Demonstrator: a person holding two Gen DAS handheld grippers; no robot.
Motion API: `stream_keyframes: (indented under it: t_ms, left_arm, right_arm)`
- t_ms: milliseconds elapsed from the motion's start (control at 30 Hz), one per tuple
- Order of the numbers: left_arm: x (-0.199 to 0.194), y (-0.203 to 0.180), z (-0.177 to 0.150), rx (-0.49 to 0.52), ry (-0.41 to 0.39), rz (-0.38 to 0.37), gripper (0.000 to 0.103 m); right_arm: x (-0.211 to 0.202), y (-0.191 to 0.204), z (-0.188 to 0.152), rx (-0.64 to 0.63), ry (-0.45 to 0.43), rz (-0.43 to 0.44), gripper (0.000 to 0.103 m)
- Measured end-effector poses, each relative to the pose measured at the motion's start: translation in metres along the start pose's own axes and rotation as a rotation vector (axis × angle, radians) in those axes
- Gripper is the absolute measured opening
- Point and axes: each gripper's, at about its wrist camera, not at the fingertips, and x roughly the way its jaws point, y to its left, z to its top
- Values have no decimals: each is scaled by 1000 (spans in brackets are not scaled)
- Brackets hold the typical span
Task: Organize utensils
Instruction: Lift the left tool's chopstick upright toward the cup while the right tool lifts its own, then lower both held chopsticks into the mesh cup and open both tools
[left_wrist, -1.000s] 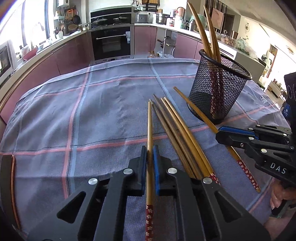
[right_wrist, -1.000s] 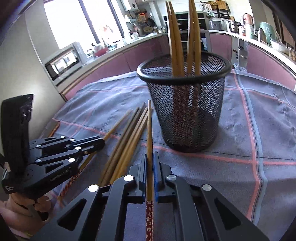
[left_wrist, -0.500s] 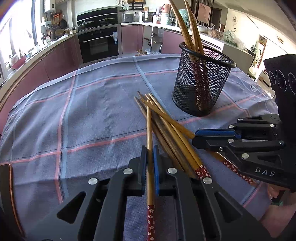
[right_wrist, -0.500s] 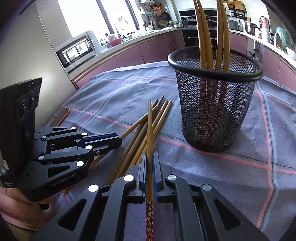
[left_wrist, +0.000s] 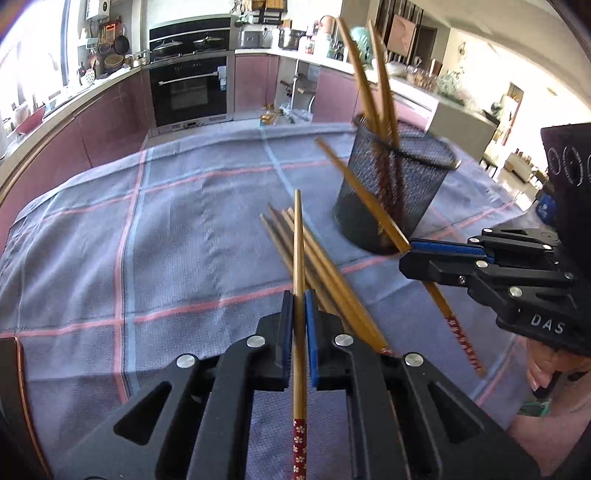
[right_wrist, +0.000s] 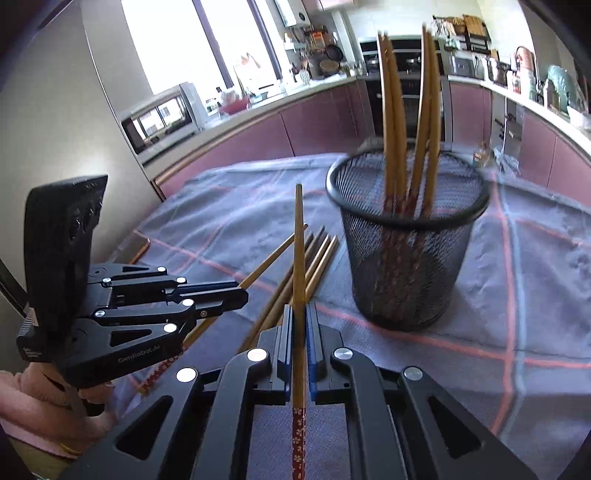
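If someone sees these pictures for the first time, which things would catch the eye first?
First, each black two-finger gripper, left and right, clamps one bamboo chopstick with a red flowered end. Behind stands the black wire-mesh cup holding upright chopsticks, and beside it loose bamboo chopsticks lie on the blue checked tablecloth.

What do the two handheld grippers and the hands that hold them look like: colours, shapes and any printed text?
Both grippers are black, with angular fingers, triangular cut-outs and round silver screw heads. The finger pads are blue. The right gripper carries white letters "DAS"; the left gripper reads "GenRobot.AI". Each has a black box-shaped body behind. The left hand wears a gold ring; no sleeves or cables are visible.
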Motion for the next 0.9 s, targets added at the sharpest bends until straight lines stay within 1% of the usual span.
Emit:
stream_keyframes:
  t_ms: [167,333,433,633,767,900]
  left_arm:
    - [-35,-4,19,10,-92,-80,7]
    - [-66,-9,36,27,-169,-154,7]
    - [-80,-12,45,33,-208,-173,7]
    - [-97,-12,66,13,-266,-219,7]
    - [-103,-13,85,-2,-305,-240,7]
    - [-111,-20,105,14,-352,-242,7]
  right_arm:
    - [-33,-4,13,4,-105,3,6]
    - [-55,-11,25,13,-182,8,6]
    - [-64,-15,31,14,-213,11,6]
    - [-77,-21,52,12,-268,-1,6]
    - [-86,-24,67,9,-310,-13,6]
    - [-93,-27,82,-10,-352,-33,6]
